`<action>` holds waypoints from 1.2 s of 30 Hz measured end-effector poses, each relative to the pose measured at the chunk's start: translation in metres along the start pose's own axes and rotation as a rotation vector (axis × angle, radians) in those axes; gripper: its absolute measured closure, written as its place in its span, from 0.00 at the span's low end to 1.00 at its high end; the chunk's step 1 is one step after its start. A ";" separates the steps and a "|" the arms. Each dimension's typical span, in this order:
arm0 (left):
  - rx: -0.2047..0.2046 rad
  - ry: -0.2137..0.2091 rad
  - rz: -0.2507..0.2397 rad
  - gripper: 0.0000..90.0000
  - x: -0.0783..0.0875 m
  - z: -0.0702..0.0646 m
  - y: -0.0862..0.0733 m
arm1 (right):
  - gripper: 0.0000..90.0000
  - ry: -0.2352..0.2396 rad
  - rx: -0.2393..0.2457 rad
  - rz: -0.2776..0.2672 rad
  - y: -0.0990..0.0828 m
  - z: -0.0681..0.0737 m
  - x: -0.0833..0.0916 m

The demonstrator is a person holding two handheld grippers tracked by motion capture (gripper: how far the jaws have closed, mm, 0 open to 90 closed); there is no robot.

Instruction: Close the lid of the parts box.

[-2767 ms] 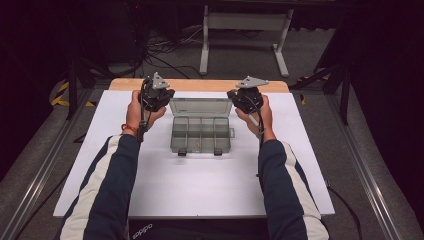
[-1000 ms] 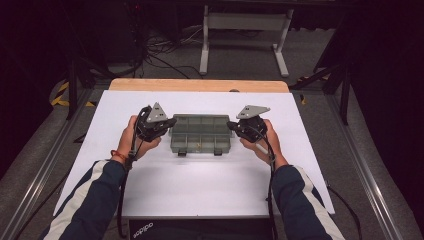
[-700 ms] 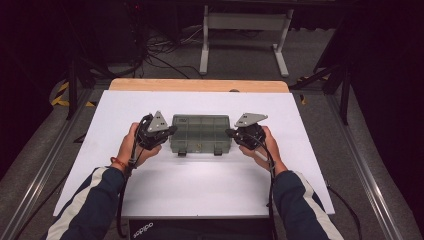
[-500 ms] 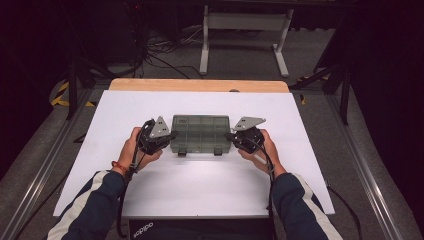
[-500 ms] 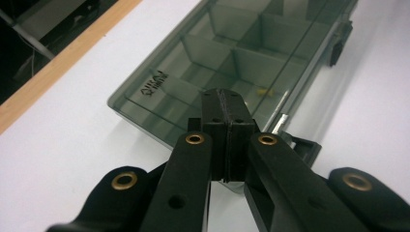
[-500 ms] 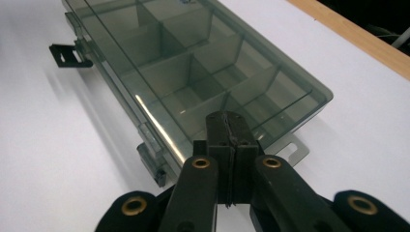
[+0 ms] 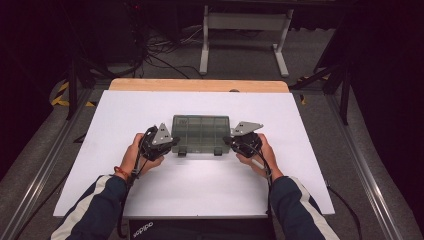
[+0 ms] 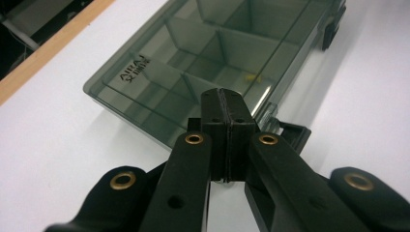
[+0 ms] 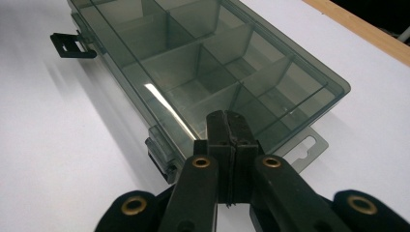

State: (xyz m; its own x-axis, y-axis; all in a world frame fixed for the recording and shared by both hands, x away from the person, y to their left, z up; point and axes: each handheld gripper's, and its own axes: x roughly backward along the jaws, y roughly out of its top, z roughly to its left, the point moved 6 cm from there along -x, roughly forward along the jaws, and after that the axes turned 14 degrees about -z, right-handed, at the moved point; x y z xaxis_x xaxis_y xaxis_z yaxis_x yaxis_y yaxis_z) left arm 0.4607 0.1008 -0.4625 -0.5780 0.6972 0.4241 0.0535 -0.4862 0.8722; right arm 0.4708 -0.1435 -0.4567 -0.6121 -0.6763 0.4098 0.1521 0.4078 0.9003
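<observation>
Both latches of the smoky compartment box, lid down mid-table, stick out unfastened; left gripper and right gripper, jaws pressed together and empty, hover at its front corners, so latching remains

A: So what's around the white tabletop?

B: A wooden strip runs along its far edge. Past that, a white metal stand sits on the grey floor, with black cables tangled left of it. Metal rails flank the tabletop on both sides.
</observation>
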 end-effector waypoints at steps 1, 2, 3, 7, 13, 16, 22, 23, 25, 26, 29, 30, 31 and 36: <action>0.001 -0.002 0.001 0.99 0.000 0.000 -0.001 | 1.00 0.001 -0.004 -0.002 0.000 0.000 0.000; 0.005 -0.005 0.000 0.99 -0.001 0.000 -0.001 | 1.00 0.000 -0.006 -0.005 -0.001 0.000 0.000; 0.006 -0.002 0.000 0.99 -0.001 0.000 -0.002 | 1.00 -0.003 -0.005 -0.006 -0.001 0.001 0.000; 0.018 -0.005 -0.013 1.00 0.000 0.001 -0.003 | 1.00 -0.012 0.000 -0.011 -0.001 0.002 0.000; 0.037 0.001 -0.025 0.99 0.001 0.002 -0.005 | 1.00 -0.031 0.010 -0.019 -0.002 0.003 0.001; 0.040 -0.003 -0.031 0.99 0.001 0.003 -0.005 | 1.00 -0.036 0.013 -0.021 -0.002 0.004 0.001; 0.037 0.008 -0.053 0.99 0.004 0.006 -0.003 | 0.99 -0.040 0.009 -0.041 0.000 0.004 0.004; 0.041 0.008 -0.058 0.98 0.005 0.006 -0.002 | 0.98 -0.043 0.015 -0.053 0.002 0.004 0.007; 0.037 0.015 -0.070 0.98 0.007 0.007 0.000 | 0.97 -0.048 0.012 -0.060 0.003 0.004 0.008; 0.035 0.014 -0.082 0.97 0.008 0.008 0.002 | 0.96 -0.049 0.014 -0.066 0.004 0.004 0.009; 0.032 0.021 -0.102 0.95 0.012 0.009 0.004 | 0.90 -0.058 0.003 -0.089 0.007 0.003 0.013; 0.032 0.026 -0.113 0.94 0.014 0.009 0.006 | 0.89 -0.056 0.001 -0.093 0.007 0.003 0.014; 0.031 0.028 -0.122 0.92 0.015 0.010 0.007 | 0.87 -0.064 0.006 -0.098 0.008 0.003 0.015; 0.034 0.036 -0.153 0.80 0.021 0.012 0.009 | 0.74 -0.074 0.009 -0.123 0.011 0.003 0.019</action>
State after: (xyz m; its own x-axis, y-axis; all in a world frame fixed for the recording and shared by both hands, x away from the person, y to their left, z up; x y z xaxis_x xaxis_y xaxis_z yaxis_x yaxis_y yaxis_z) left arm 0.4582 0.1173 -0.4427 -0.6102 0.7421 0.2773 -0.0099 -0.3572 0.9340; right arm 0.4585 -0.1505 -0.4396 -0.6811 -0.6748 0.2843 0.0660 0.3301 0.9416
